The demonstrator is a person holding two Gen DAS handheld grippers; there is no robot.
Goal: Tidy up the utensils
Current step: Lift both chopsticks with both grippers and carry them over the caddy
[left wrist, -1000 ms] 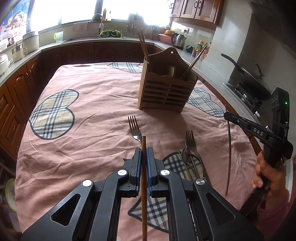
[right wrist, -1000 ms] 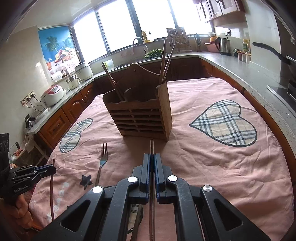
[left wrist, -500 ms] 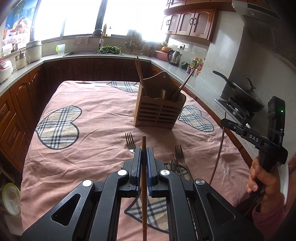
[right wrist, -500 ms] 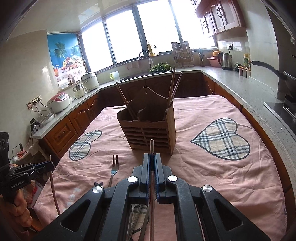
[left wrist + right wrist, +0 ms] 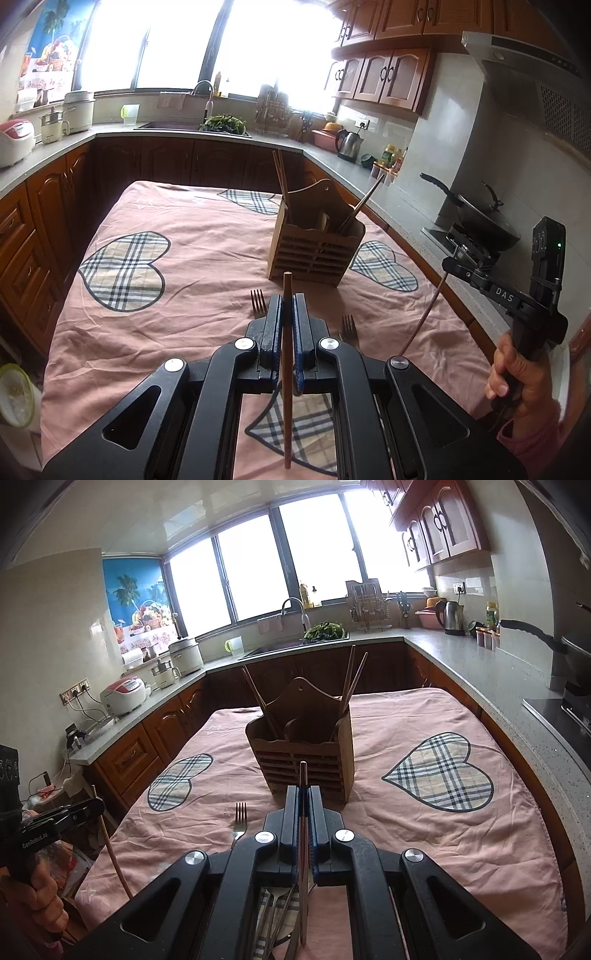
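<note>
Nearest, left gripper: your jaws are clamped on a thin brown wooden chopstick that runs up between the blue pads, its tip poking out above them; it hangs clear of the table
Right gripper: you have it closed on a second slim reddish chopstick, likewise held upright and off the cloth
Below the grippers: loose metal forks lie on the pink cloth with plaid hearts; more silverware sits bunched under your right gripper
Further off: the slatted wooden utensil holder stands mid-table, well apart from both tips; several chopsticks already lean in its outer compartments
Risk, slipping: each stick is pinched at one narrow spot; tilt it and it may pivot or slide out
Risk, collision: two long sticks heading to one holder may cross, or knock the leaning chopsticks; a low approach could catch the rim and shove the holder
</note>
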